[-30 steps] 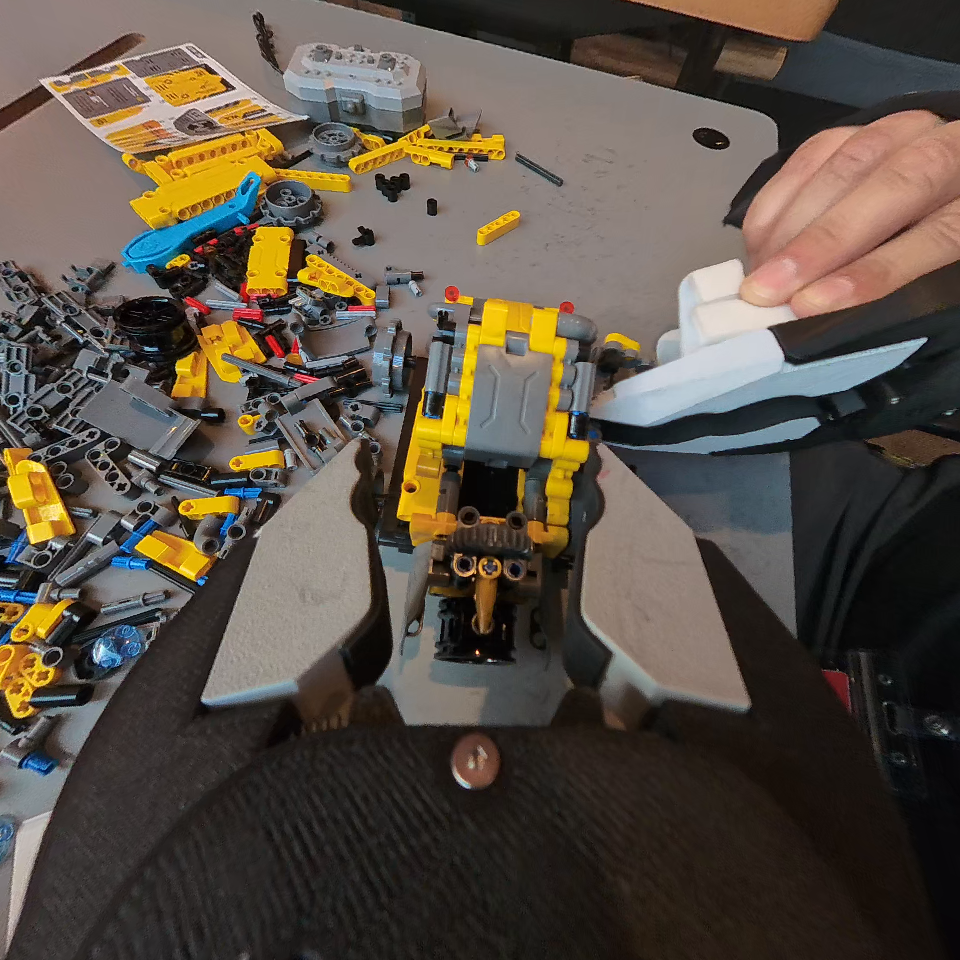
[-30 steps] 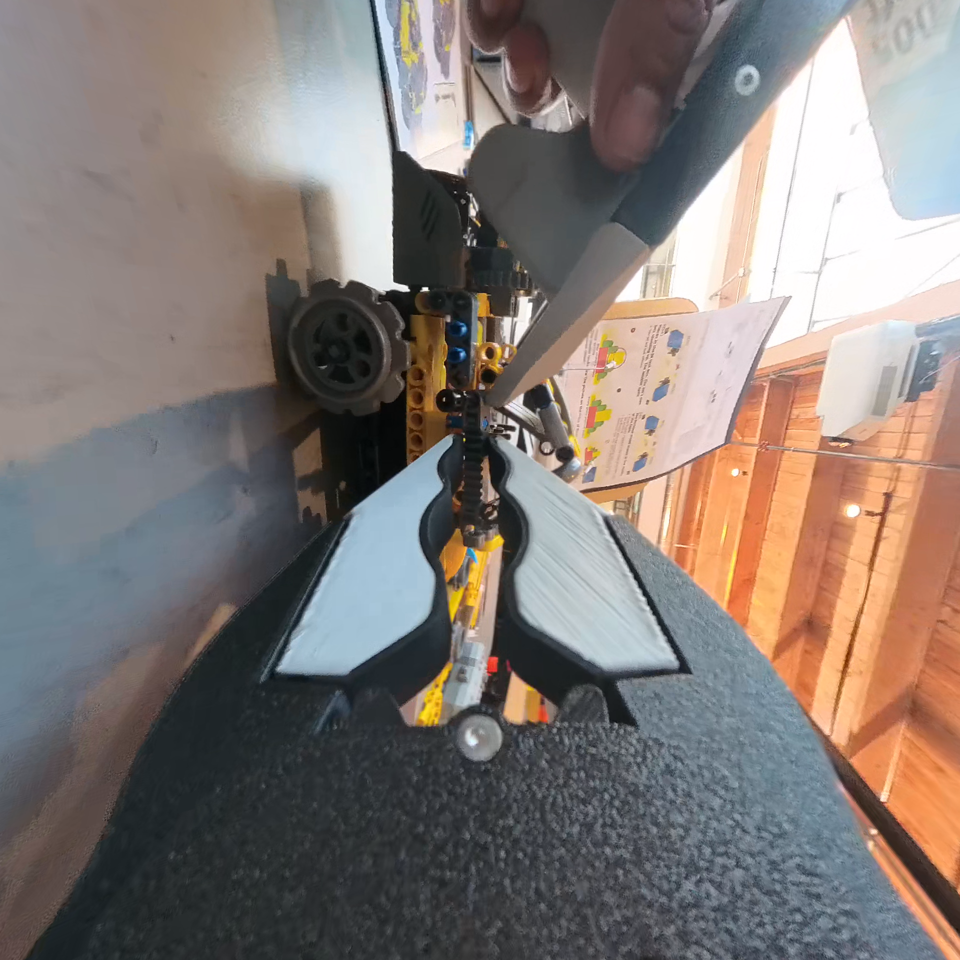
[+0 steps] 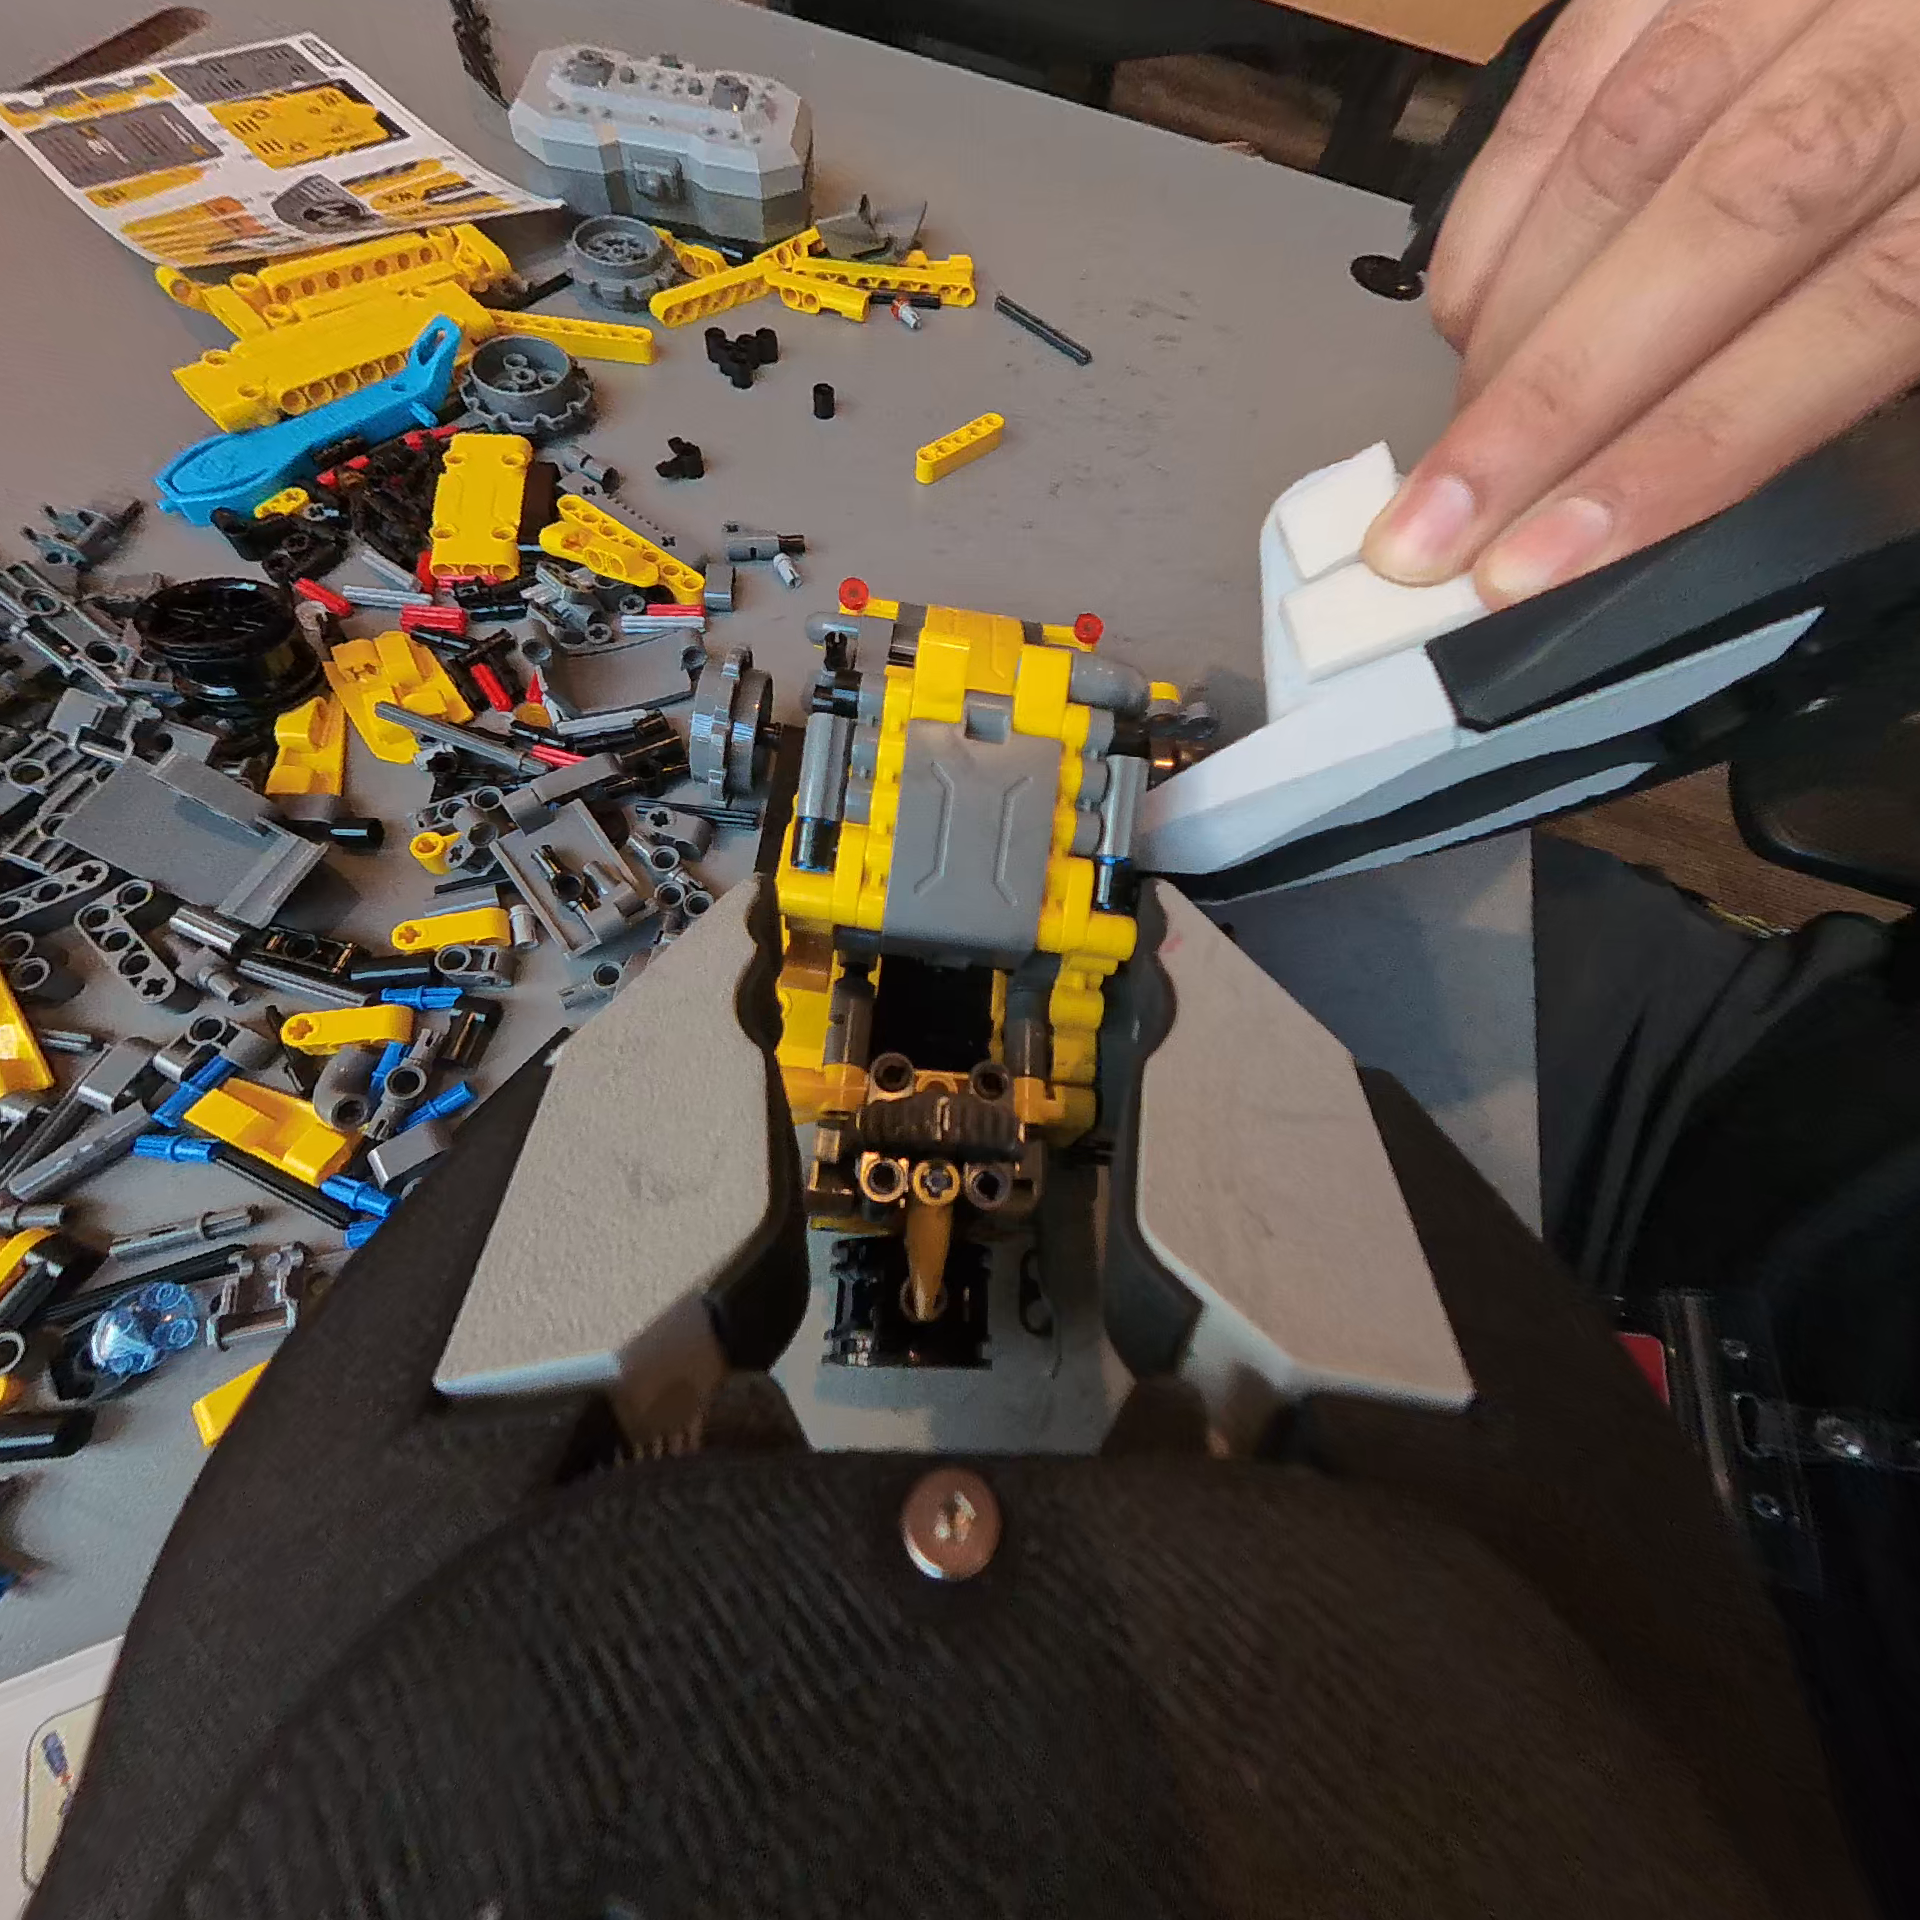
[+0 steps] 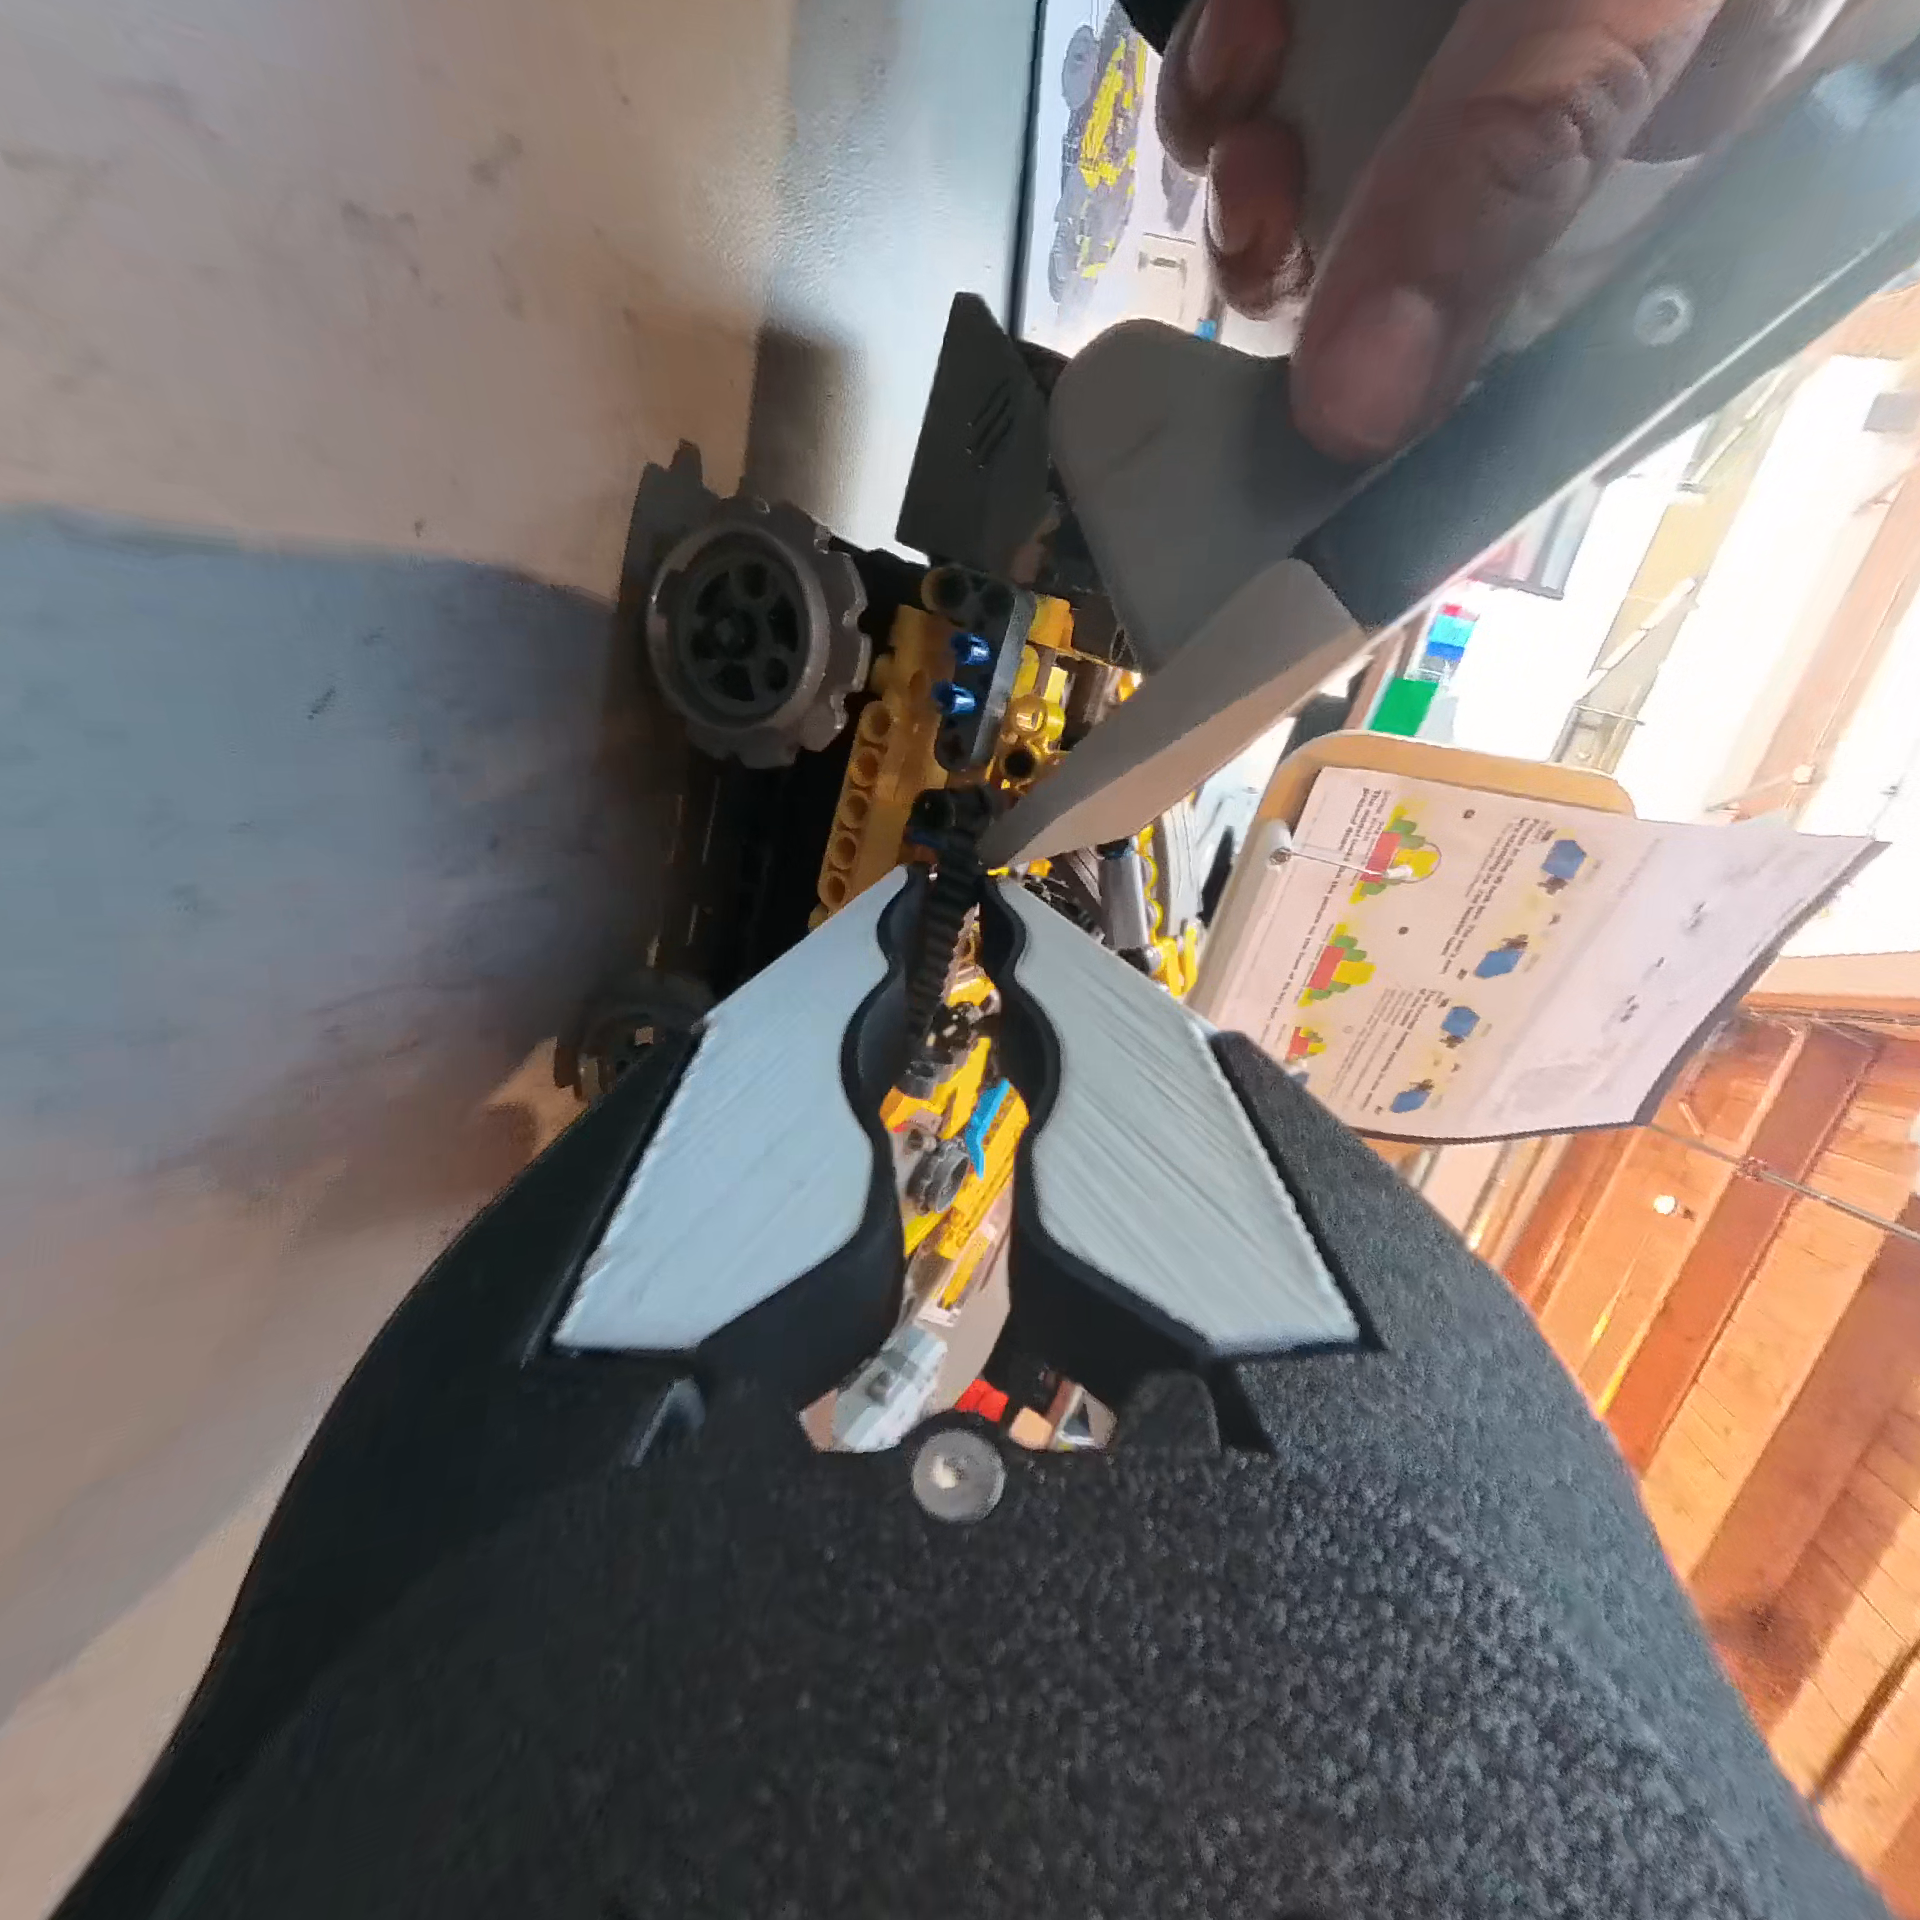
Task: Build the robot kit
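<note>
1. Between the left tongs [image 3: 951, 1039], on the grey desk [image 3: 1195, 343]: a yellow-and-grey brick model [image 3: 961, 831], half built. Left tongs stand wide, one finger on each flank of the model, touching or just short of it; grip cannot be confirmed. The model's long axis runs straight away from these tongs.
2. Right tongs [image 4: 948, 894]: narrow, pinched on a black toothed strip [image 4: 935, 956] whose far end meets the model's right side. The strip lies along the fingers.
3. Nearer arm: both are at the model; left straddles it, right comes in crosswise from the right.
4. Left of the model: loose parts [image 3: 312, 831], blue piece [image 3: 301, 436], grey box [image 3: 665, 135], printed sheet [image 3: 239, 135].
5. Hard to make out: the strip's seat in the model; the model's underside; the right wrist view is rolled sideways, its lower half filled by the tongs' body.
</note>
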`<action>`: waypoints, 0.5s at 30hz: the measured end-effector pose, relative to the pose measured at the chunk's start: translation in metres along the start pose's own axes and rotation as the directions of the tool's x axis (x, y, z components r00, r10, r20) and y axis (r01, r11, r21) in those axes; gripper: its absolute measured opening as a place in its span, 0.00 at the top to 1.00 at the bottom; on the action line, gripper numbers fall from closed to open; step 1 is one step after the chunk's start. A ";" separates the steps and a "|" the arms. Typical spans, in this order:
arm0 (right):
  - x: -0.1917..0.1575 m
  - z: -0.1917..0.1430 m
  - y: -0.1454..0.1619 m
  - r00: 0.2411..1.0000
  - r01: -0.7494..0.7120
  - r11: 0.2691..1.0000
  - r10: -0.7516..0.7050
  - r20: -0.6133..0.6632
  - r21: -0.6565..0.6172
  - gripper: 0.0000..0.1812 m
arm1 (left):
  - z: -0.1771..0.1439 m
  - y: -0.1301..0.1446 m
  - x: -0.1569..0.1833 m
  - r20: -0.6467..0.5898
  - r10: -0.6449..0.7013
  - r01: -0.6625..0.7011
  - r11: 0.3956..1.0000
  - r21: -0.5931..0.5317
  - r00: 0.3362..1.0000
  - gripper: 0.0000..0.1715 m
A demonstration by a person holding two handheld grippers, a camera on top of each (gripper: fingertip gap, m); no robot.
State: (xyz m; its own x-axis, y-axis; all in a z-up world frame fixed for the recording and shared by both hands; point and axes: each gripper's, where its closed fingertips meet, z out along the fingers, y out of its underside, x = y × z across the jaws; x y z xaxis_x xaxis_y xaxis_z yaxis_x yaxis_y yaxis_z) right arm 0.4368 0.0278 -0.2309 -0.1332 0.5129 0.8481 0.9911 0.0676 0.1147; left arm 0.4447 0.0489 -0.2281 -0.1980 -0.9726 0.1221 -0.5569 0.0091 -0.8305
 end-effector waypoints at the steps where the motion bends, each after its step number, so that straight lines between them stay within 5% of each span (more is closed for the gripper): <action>1: 0.000 0.000 0.000 1.000 -0.003 1.000 0.003 0.006 -0.001 0.95 | 0.000 0.000 0.000 0.002 0.003 -0.003 1.000 0.002 1.000 0.61; 4: 0.000 0.000 -0.001 0.994 0.090 0.995 -0.093 -0.065 -0.043 0.96 | 0.000 0.001 0.001 -0.002 0.006 -0.006 1.000 0.013 1.000 0.62; 15: 0.001 -0.007 -0.004 0.964 0.012 0.980 -0.065 -0.260 -0.200 0.96 | -0.003 0.002 0.004 -0.001 0.055 -0.055 0.998 -0.001 0.998 0.60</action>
State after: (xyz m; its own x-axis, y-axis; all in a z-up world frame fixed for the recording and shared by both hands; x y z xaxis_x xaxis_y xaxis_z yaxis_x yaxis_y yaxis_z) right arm 0.4327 0.0219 -0.2264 -0.1928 0.2677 0.9440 0.9691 -0.0992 0.2260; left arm 0.4404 0.0454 -0.2277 -0.2293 -0.9703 0.0772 -0.5460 0.0626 -0.8355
